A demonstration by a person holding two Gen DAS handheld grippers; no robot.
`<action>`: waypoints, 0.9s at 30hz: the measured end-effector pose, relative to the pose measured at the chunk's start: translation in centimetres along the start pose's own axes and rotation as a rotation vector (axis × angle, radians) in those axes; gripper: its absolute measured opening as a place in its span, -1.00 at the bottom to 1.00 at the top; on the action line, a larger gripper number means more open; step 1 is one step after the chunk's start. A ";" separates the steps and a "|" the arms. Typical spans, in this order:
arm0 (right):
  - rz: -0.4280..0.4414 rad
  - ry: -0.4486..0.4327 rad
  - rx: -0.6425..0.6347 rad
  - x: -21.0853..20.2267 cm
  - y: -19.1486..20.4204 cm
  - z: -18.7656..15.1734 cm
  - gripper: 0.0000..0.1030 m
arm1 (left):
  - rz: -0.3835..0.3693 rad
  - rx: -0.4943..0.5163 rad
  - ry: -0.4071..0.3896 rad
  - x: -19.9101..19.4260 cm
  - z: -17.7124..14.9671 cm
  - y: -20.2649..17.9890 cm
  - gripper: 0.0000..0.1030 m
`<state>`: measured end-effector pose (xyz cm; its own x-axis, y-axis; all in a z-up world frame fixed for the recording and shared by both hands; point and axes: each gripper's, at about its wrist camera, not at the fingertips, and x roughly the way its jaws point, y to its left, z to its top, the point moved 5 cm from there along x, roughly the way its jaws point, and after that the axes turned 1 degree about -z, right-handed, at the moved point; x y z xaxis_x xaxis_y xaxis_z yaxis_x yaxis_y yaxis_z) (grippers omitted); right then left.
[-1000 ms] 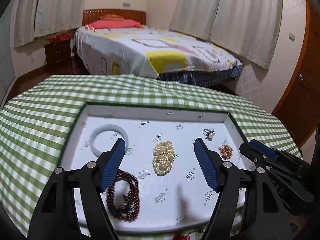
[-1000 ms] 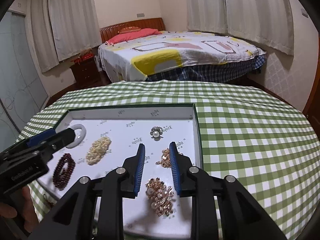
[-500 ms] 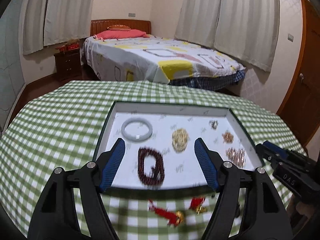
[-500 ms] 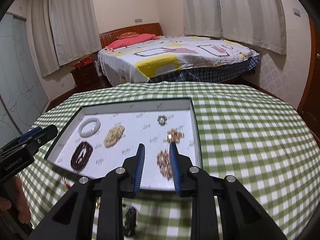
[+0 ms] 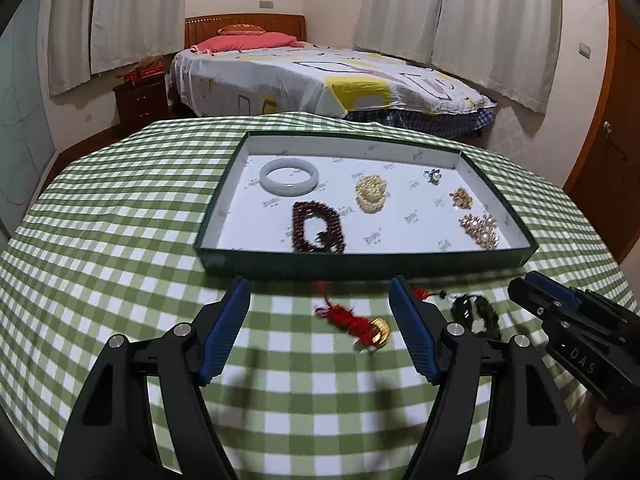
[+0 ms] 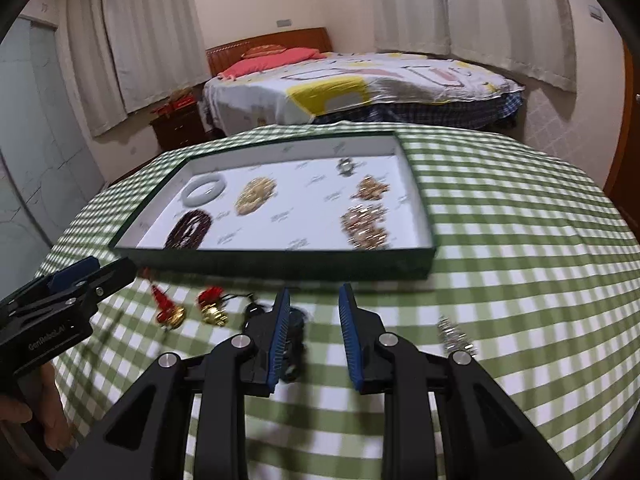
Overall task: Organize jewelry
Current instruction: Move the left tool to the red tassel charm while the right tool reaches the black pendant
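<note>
**Six pieces lie in the tray, a few wait on the cloth**

On the left, the left gripper (image 5: 320,332) is wide and empty, above the checked tablecloth (image 5: 120,220). Between its fingers, on the cloth, lies a red tassel with a gold charm (image 5: 360,322). The tray (image 5: 360,262) behind it holds a pale bangle (image 5: 289,176), dark red beads (image 5: 318,228), a pearl bunch (image 5: 372,193), a small brooch (image 5: 433,176) and two gold-coloured pieces (image 5: 478,230). Further right, a second tassel (image 6: 212,306), a dark piece (image 6: 294,336) and a silver piece (image 6: 454,334) are not yet in the tray. The right gripper (image 6: 312,336) is narrow and holds nothing. I judge the task more than half done.
</note>
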<state>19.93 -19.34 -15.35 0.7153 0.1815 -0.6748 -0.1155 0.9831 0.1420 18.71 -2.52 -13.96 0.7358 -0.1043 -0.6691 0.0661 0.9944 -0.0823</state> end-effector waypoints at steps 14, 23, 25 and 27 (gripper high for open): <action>0.022 0.108 -0.061 3.3 3.4 -1.2 -0.49 | 0.045 -0.065 0.031 0.1 -1.2 3.4 0.36; 0.010 0.122 -0.072 3.4 2.9 -1.6 -0.63 | 0.017 -0.049 0.062 0.8 -1.9 1.7 0.36; 0.008 0.117 -0.069 3.2 2.6 -1.6 -0.63 | 0.002 -0.045 0.067 1.0 -1.9 0.9 0.36; 0.001 0.112 -0.069 2.9 2.3 -1.6 -0.63 | -0.009 -0.036 0.071 1.2 -2.0 0.3 0.36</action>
<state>20.69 -16.55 -18.15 0.6342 0.1802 -0.7519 -0.1662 0.9815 0.0951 18.31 -2.39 -16.28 0.6854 -0.1155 -0.7189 0.0473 0.9923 -0.1144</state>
